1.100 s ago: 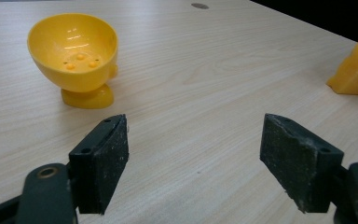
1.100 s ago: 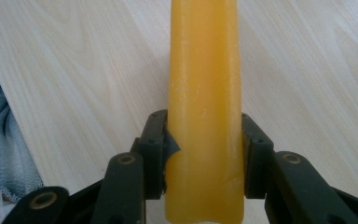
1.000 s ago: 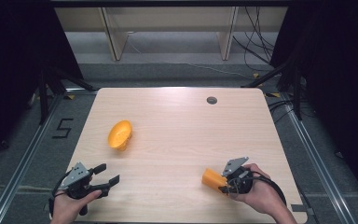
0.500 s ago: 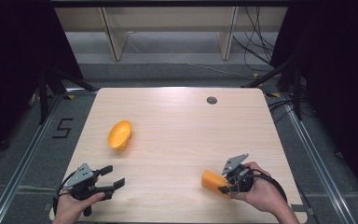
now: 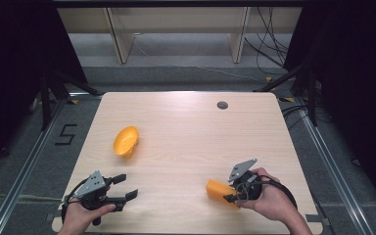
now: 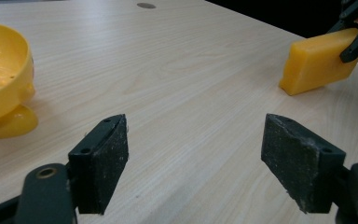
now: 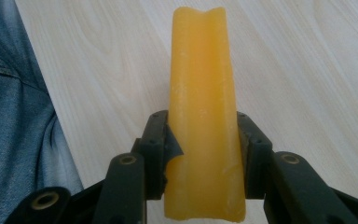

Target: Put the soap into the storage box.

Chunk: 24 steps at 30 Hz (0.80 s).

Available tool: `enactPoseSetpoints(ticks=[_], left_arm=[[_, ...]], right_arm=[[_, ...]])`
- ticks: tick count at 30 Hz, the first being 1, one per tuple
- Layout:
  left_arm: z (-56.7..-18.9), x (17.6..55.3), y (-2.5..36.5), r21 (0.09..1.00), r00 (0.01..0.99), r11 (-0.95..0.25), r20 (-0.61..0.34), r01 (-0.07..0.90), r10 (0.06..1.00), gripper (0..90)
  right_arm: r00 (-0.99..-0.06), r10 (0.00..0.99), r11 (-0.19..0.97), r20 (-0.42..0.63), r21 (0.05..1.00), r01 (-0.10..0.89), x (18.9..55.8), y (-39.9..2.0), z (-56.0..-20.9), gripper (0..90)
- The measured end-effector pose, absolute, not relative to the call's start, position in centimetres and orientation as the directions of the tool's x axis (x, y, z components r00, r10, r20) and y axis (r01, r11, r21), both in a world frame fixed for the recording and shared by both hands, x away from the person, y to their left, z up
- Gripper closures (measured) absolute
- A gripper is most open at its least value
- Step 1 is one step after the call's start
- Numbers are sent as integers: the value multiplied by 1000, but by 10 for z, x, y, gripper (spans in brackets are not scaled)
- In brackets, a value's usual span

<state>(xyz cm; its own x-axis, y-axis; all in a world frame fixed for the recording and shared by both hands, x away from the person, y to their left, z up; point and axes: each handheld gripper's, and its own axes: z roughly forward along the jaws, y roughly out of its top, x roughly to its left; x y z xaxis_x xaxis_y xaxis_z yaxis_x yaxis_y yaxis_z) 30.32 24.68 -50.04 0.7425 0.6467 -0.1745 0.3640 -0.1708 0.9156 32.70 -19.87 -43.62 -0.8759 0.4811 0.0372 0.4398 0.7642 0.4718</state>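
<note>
- Tabletop (image 5: 186, 137): pale wood grain, with a small dark round grommet (image 5: 222, 105) near the far edge, right of centre.
- Yellow bowl (image 5: 126, 141): on the left half of the tabletop, tipped on its side. In the left gripper view it sits at the left edge, its glossy inside showing.
- Yellow block (image 5: 219, 190): near the front right corner of the tabletop, clamped in the right gripper (image 5: 235, 188). Its far end points toward the table's middle. Whether that end touches the wood, I cannot tell.
- Right gripper view: fingers (image 7: 157, 154) closed on the block, one pad pressing each long side; the block stands out well beyond the tips.
- Blue denim cloth (image 7: 14, 121) along the left of that same view, beside the tabletop's edge.
- Left gripper (image 5: 122, 187): held low at the front left corner, fingers (image 6: 100, 168) spread wide apart, nothing between them, bare wood beyond.
- Left gripper well apart from the bowl and from the block.
- Writing: a black "5" (image 5: 67, 133) marked on the grey floor left of the table. No brand or label readable on the bowl, block or grippers.
</note>
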Motion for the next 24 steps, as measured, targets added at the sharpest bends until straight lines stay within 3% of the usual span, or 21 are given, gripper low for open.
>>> enactPoseSetpoints(ticks=[5,16,24], left_arm=[[-501,302,246,915,738,-161,-184,370,650,225],[-490,305,227,915,781,-207,-160,347,603,226],[-474,319,185,919,886,-291,-113,266,450,224]], right_arm=[[-850,525,746,40,458,482,325,-198,-434,622],[-887,457,727,62,549,413,328,-189,-422,622],[-912,407,744,49,561,362,330,-175,-417,622]])
